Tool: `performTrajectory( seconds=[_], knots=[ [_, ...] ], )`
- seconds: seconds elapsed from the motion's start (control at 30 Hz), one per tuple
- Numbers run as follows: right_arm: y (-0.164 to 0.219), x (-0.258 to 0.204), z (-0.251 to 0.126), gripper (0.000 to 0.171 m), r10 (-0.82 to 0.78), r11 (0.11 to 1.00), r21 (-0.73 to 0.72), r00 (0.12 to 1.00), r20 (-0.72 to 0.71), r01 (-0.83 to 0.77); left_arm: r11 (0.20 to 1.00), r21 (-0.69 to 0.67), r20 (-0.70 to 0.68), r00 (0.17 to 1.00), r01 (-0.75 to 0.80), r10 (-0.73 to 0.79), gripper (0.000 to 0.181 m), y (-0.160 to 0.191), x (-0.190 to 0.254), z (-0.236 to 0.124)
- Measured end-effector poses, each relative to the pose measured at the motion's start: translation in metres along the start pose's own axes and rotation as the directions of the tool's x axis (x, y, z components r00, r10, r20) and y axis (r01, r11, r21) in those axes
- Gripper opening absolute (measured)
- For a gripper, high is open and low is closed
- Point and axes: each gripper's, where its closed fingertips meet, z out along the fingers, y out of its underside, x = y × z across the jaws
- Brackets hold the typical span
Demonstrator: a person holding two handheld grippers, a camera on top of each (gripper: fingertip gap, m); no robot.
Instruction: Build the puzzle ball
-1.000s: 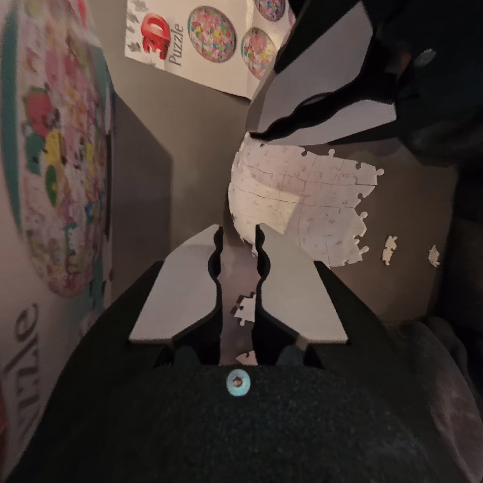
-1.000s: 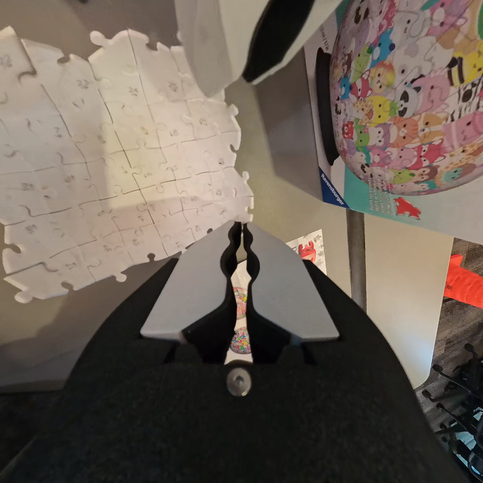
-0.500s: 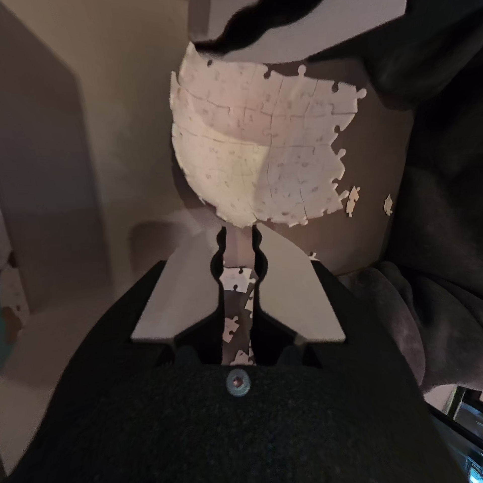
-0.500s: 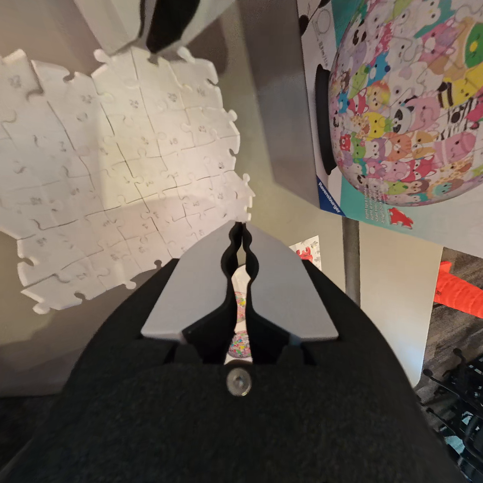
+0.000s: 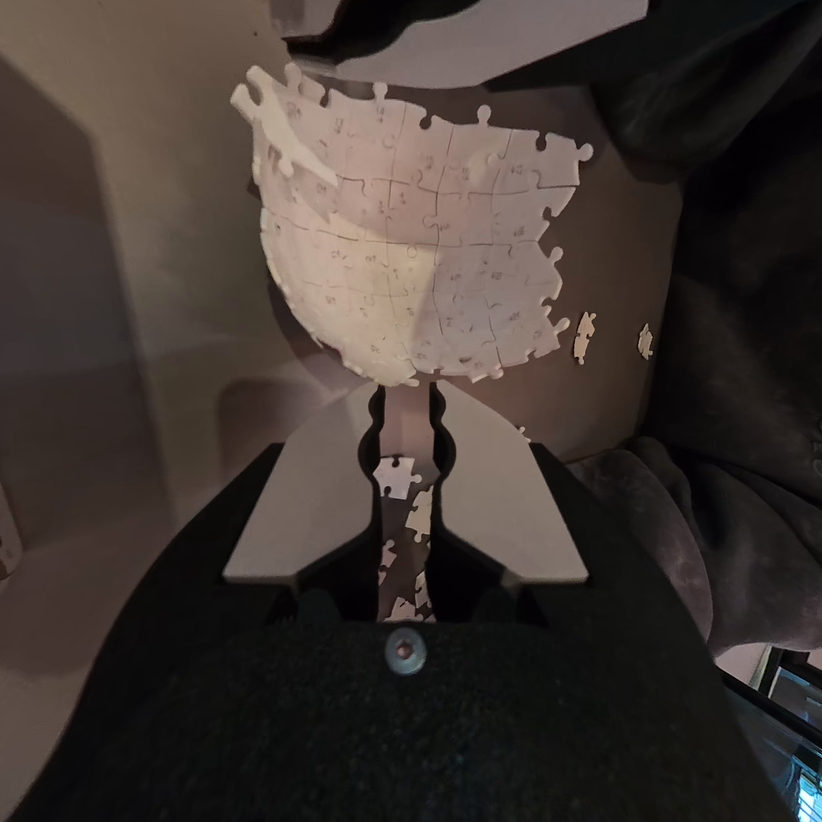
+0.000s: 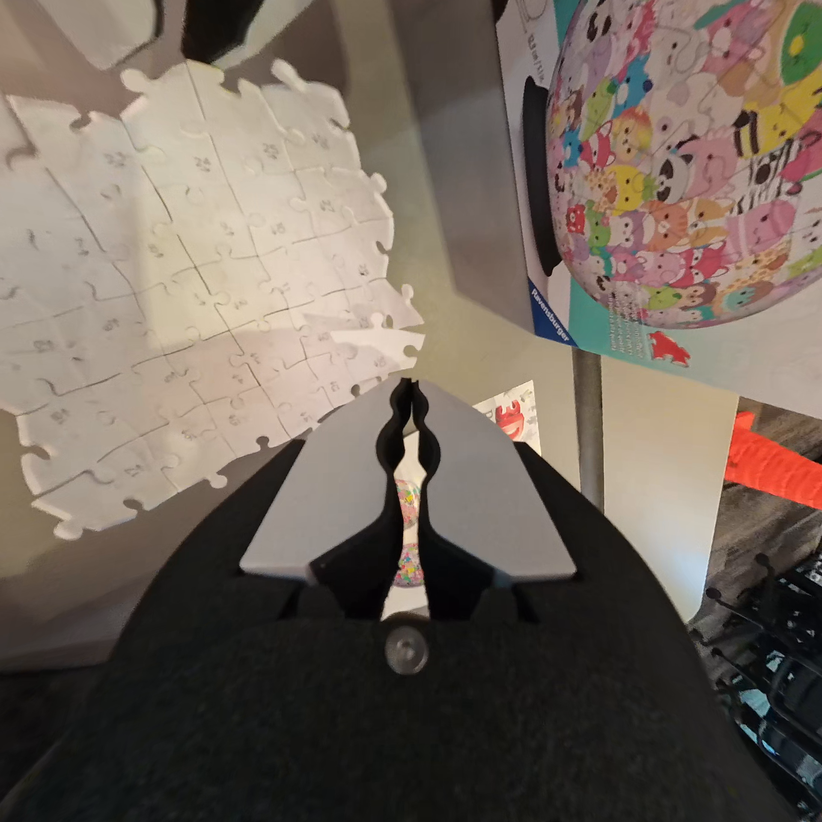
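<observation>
The right gripper point(image 6: 408, 381) is pinched on the edge of the curved puzzle shell point(image 6: 187, 276), holding it up, white inner face showing. The left gripper point(image 5: 407, 391) sits just below the shell's lower rim, its jaws parted with a narrow gap and nothing between them. Loose pieces point(image 5: 585, 331) lie on the grey tabletop point(image 5: 133, 267) (dimly lit). The puzzle box point(image 6: 676, 187) stands at right.

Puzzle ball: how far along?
Done: a curved shell of joined pieces, only part of a sphere. In hand: the right gripper pinches the shell's edge, jaws shut; the left gripper sits open just under its lower edge. Left: loose pieces lie unplaced, and the ball is far from closed.
</observation>
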Motion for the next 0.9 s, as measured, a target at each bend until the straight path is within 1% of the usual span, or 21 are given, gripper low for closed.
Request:
performTrajectory(
  seconds=[0.03, 0.1, 0.13, 0.17, 0.2, 0.23, 0.3, 0.33, 0.37, 0.5, 0.6, 0.67, 0.7, 0.73, 0.77, 0.8, 0.83, 0.9],
  knots=[
    [-0.002, -0.001, -0.002, 0.001, 0.001, 1.0, 0.028, 1.0, 0.01, -0.002, 1.0, 0.005, -0.001, 1.0, 0.004, -0.004, 0.019, 0.0, -0.001, -0.001],
    [-0.005, 0.002, -0.008, 0.0, 0.031, 0.994, 0.106, 0.999, 0.031, -0.035, 1.0, 0.011, -0.001, 1.0, 0.007, -0.007, 0.019, 0.0, -0.001, -0.002],
    [-0.007, 0.0, -0.011, 0.005, 0.059, 0.985, 0.159, 0.995, 0.08, -0.071, 1.0, 0.013, 0.002, 1.0, 0.007, -0.007, 0.019, 0.001, -0.001, -0.003],
    [-0.011, -0.001, -0.014, 0.016, 0.098, 0.965, 0.226, 0.984, 0.151, -0.131, 1.0, 0.015, 0.002, 1.0, 0.007, -0.007, 0.019, 0.001, 0.0, -0.004],
    [-0.015, -0.001, -0.015, 0.019, 0.144, 0.935, 0.286, 0.962, 0.23, -0.209, 1.0, 0.018, 0.004, 1.0, 0.005, -0.005, 0.019, 0.001, 0.0, -0.005],
    [-0.017, 0.001, -0.015, 0.022, 0.199, 0.896, 0.324, 0.927, 0.319, -0.304, 1.0, 0.021, 0.007, 1.0, 0.002, -0.002, 0.019, 0.001, 0.001, -0.006],
    [-0.016, -0.007, -0.015, 0.028, 0.251, 0.828, 0.309, 0.801, 0.543, -0.468, 1.0, 0.026, 0.011, 1.0, -0.001, 0.0, 0.019, 0.0, 0.001, -0.007],
    [-0.014, -0.007, -0.013, 0.031, 0.275, 0.797, 0.291, 0.747, 0.605, -0.529, 1.0, 0.028, 0.014, 1.0, 0.0, 0.0, 0.019, 0.0, 0.001, -0.008],
    [-0.012, -0.006, -0.01, 0.035, 0.287, 0.769, 0.289, 0.712, 0.642, -0.57, 1.0, 0.03, 0.015, 1.0, 0.0, -0.001, 0.019, 0.0, 0.001, -0.008],
    [-0.008, -0.003, 0.0, 0.036, 0.302, 0.706, 0.274, 0.628, 0.717, -0.653, 0.999, 0.032, 0.019, 1.0, 0.001, -0.002, 0.019, -0.001, 0.001, -0.009],
    [-0.012, -0.009, 0.004, 0.03, 0.271, 0.696, 0.255, 0.574, 0.772, -0.671, 0.999, 0.033, 0.021, 1.0, -0.002, 0.001, 0.019, -0.001, 0.001, -0.009],
    [-0.011, -0.011, 0.011, 0.028, 0.284, 0.699, 0.226, 0.553, 0.783, -0.679, 0.999, 0.032, 0.023, 1.0, -0.002, 0.001, 0.019, -0.001, 0.001, -0.009],
    [-0.01, -0.012, 0.013, 0.024, 0.287, 0.701, 0.216, 0.546, 0.787, -0.68, 0.999, 0.034, 0.024, 1.0, -0.001, 0.0, 0.019, -0.001, 0.001, -0.01],
    [-0.009, -0.013, 0.014, 0.017, 0.282, 0.704, 0.214, 0.543, 0.791, -0.677, 0.999, 0.036, 0.025, 1.0, 0.001, -0.002, 0.019, -0.001, 0.001, -0.01],
    [-0.01, -0.013, 0.013, 0.007, 0.272, 0.701, 0.222, 0.542, 0.795, -0.678, 0.999, 0.038, 0.028, 1.0, 0.002, -0.003, 0.019, 0.0, 0.0, -0.011],
    [-0.011, -0.013, 0.011, 0.002, 0.262, 0.695, 0.231, 0.539, 0.8, -0.681, 0.999, 0.042, 0.031, 0.999, 0.004, -0.005, 0.019, 0.0, 0.0, -0.012],
    [-0.011, -0.014, 0.01, 0.002, 0.261, 0.701, 0.228, 0.541, 0.799, -0.675, 0.999, 0.047, 0.034, 0.999, 0.005, -0.007, 0.019, 0.0, 0.0, -0.014],
    [-0.01, -0.014, 0.01, 0.002, 0.268, 0.73, 0.24, 0.592, 0.76, -0.639, 0.998, 0.056, 0.04, 0.999, 0.006, -0.008, 0.019, 0.0, 0.0, -0.016]
  ],
)
